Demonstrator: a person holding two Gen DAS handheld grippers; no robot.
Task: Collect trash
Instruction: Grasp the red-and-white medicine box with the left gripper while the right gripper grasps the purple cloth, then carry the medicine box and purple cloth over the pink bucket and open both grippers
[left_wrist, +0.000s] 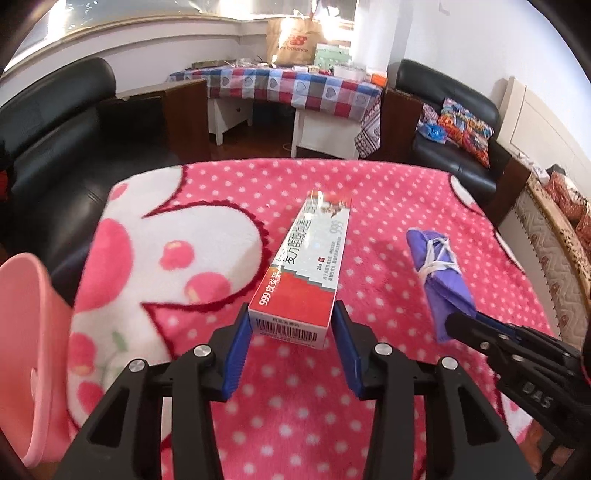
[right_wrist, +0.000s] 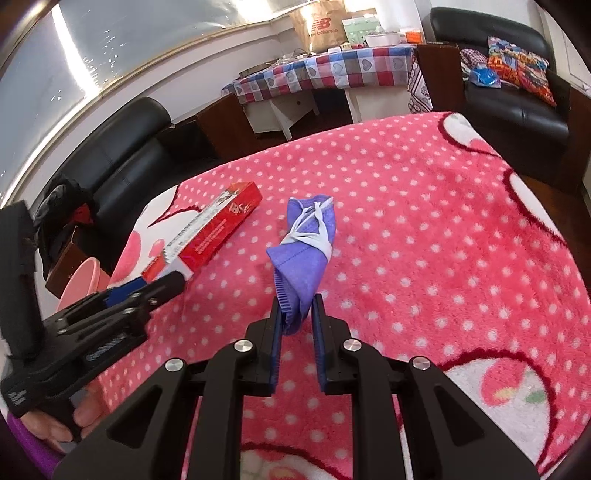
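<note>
While the left wrist view looks down along the left gripper, its jaws stand partly open on either side of the near end of a red and white medicine box. Each blue pad sits just beside a side wall of the box, and whether either one presses on it cannot be told. The box lies flat on a pink blanket with white dots that covers the counter. To the right, a rolled purple face mask bound with its white straps is lifted at an angle, its lower end in the tip of the right gripper. A pink bin stands at the left edge, beside the counter.

Seen from the right wrist view, the right gripper has its jaws nearly closed, pinching the lower end of the purple face mask, which rises away from the camera above the pink blanket. To the left, the medicine box lies on the blanket, with the left gripper at its near end. The pink bin shows beyond it, off the counter's edge.
</note>
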